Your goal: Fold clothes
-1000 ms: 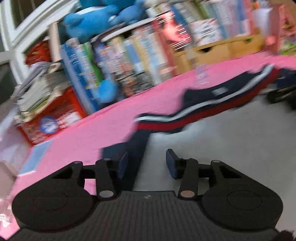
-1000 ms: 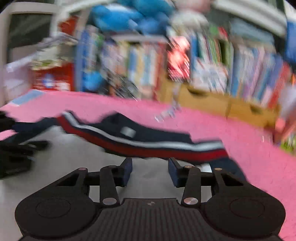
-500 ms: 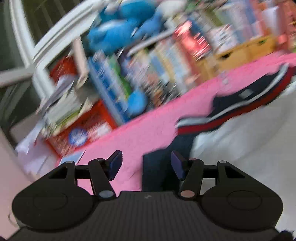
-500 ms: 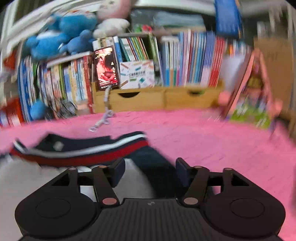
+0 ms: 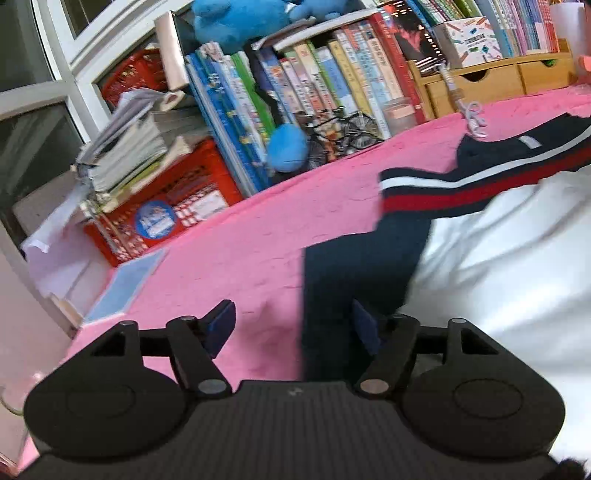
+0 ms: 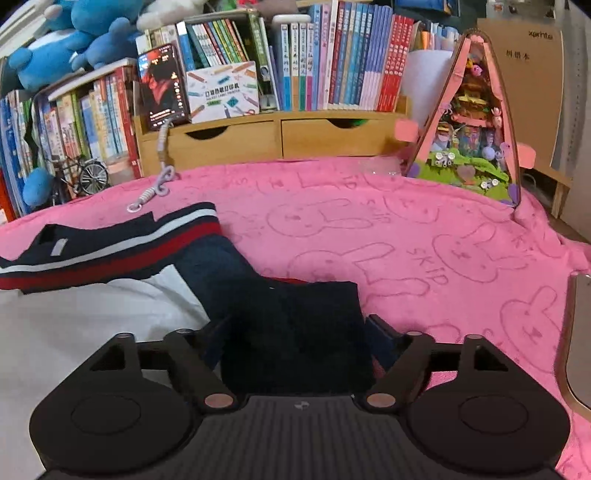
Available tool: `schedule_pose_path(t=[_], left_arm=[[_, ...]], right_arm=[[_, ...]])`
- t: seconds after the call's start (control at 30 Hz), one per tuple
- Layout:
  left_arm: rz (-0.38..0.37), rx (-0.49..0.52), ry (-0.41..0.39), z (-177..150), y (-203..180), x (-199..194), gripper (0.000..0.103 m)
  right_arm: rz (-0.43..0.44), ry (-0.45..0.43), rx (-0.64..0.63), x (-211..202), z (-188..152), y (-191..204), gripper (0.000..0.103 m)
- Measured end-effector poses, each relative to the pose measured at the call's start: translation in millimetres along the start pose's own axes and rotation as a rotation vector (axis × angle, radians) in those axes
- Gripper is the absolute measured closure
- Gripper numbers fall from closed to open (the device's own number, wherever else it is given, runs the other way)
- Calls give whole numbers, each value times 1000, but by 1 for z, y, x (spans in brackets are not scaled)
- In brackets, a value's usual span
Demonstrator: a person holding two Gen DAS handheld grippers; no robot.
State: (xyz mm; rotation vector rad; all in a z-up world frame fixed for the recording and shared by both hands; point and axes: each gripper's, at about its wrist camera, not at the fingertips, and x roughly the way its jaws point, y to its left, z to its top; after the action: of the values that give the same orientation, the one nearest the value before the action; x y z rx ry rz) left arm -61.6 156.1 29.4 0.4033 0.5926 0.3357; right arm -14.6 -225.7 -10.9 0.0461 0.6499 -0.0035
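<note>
A shirt with a white body (image 5: 498, 258), navy sleeves and a navy, white and red striped band (image 5: 443, 192) lies flat on a pink blanket (image 5: 240, 240). My left gripper (image 5: 291, 325) hovers low over the left navy sleeve (image 5: 351, 266). Its jaws are opening, and the sleeve's edge lies between them without being pinched. In the right wrist view the shirt's white body (image 6: 92, 321) is at the left. My right gripper (image 6: 299, 332) is opening too, with the right navy sleeve (image 6: 295, 314) lying loose between its fingers.
Rows of books, a wooden drawer unit (image 6: 277, 138), a red crate (image 5: 166, 206) and blue plush toys (image 5: 240, 22) line the back. A phone on a coiled cable (image 6: 162, 85) and a pink triangular toy house (image 6: 476, 122) stand on the blanket (image 6: 406, 229). A blue booklet (image 5: 125, 284) lies at the left edge.
Both pairs of jaws have spread wider. The left view swung left onto the left sleeve. The right view swung right onto the right sleeve, which now lies between the fingers.
</note>
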Motion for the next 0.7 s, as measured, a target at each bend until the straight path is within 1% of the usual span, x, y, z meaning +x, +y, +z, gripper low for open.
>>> schedule_pose_path(t=[0.03, 0.1, 0.13, 0.17, 0.23, 0.27, 0.33, 0.37, 0.43, 0.47, 0.5, 0.53, 0.57, 0.63, 0.67, 0.7], left_arm=[[14, 12, -4, 1, 4, -3, 29], [36, 26, -21, 11, 4, -14, 30], [38, 22, -39, 17, 1, -23, 35], [17, 14, -71, 22, -3, -35, 35], [-110, -7, -149, 34, -12, -60, 34], [-187, -7, -169, 39, -20, -70, 32], [-312, 25, -178, 50, -45, -82, 30], [-348, 51, -177, 54, -58, -81, 30], [-360, 134, -170, 60, -93, -71, 31], [-365, 175, -167, 63, -110, -66, 31], [-338, 219, -162, 65, -128, -54, 36], [-310, 262, -156, 68, -145, -41, 45], [-268, 283, -146, 70, -155, -25, 47], [-184, 322, -125, 74, -174, 6, 49], [-171, 294, -116, 76, -174, 17, 49], [-160, 266, -107, 79, -174, 27, 49]], right_arm=[[-8, 0, -6, 0, 0, 1, 22], [-17, 1, -9, 0, 0, 2, 20], [-20, 3, -6, 0, 0, 2, 19], [-22, 5, -4, 0, 0, 2, 18], [-30, 2, -6, -1, 1, 4, 18], [-42, -7, -11, -3, 1, 6, 18], [-91, -61, -49, -22, -4, 21, 20], [-84, -100, -82, -37, -7, 32, 20], [53, -185, -192, -73, -23, 69, 31], [122, -202, -254, -88, -32, 88, 42], [183, -200, -310, -98, -40, 102, 51], [245, -192, -358, -104, -47, 113, 54], [294, -179, -391, -107, -53, 122, 59], [321, -130, -387, -96, -64, 132, 60], [326, -103, -378, -88, -70, 136, 61], [325, -95, -372, -83, -75, 138, 61]])
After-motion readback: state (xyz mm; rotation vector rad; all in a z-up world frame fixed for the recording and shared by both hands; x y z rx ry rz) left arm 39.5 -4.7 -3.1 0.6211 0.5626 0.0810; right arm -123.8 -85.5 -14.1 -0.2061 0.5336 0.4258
